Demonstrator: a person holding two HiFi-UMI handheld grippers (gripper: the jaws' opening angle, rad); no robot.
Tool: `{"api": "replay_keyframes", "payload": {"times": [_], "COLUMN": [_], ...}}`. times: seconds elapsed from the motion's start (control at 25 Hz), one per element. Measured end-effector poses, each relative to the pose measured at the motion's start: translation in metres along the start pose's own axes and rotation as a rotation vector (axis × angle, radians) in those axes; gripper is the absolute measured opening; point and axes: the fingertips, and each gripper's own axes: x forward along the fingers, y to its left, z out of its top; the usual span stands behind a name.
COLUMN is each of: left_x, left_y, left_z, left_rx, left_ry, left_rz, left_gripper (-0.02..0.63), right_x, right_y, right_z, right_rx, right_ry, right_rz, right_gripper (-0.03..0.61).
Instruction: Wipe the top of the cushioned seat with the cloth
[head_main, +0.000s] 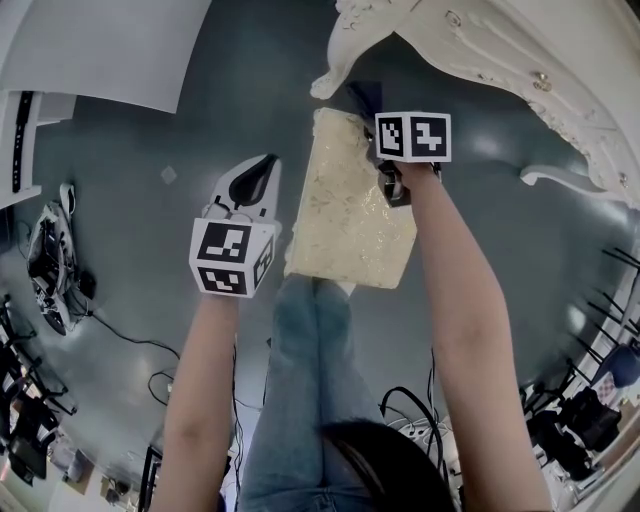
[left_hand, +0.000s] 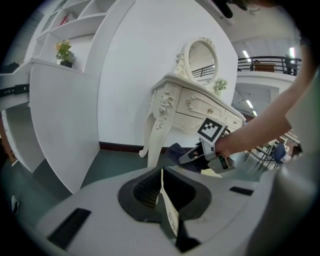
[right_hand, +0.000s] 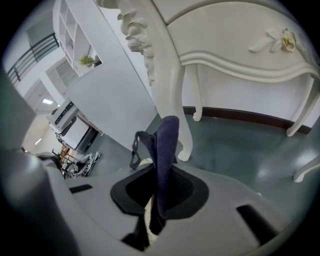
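Note:
The cream patterned cushioned seat (head_main: 350, 205) lies below me, in front of the person's legs. My right gripper (head_main: 378, 125) hovers over the seat's far right corner, shut on a dark blue cloth (head_main: 362, 98). The cloth (right_hand: 165, 150) stands up between the jaws in the right gripper view. My left gripper (head_main: 260, 168) is held left of the seat, off its edge, jaws shut with nothing held. In the left gripper view its jaws (left_hand: 161, 181) point toward the right gripper (left_hand: 192, 154) and the cloth (left_hand: 174, 150).
An ornate white dressing table (head_main: 500, 60) stands just beyond the seat, one carved leg (head_main: 340, 60) close to the cloth. A curved white wall unit (head_main: 100, 40) is at the far left. Gear and cables (head_main: 50, 260) lie on the floor at left; more cables (head_main: 410, 410) near the person's feet.

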Motion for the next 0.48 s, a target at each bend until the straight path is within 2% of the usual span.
{"api": "replay_keyframes", "payload": {"times": [0.48], "left_x": [-0.012], "left_y": [0.017], "left_z": [-0.005], "left_rx": [-0.020], "left_ry": [-0.007], "left_rz": [0.020], "left_gripper": [0.011], "right_x": [0.023], "right_y": [0.038], "right_z": [0.011], "right_rx": [-0.055], "right_ry": [0.021], "right_rz": [0.029], "right_gripper": [0.032]}}
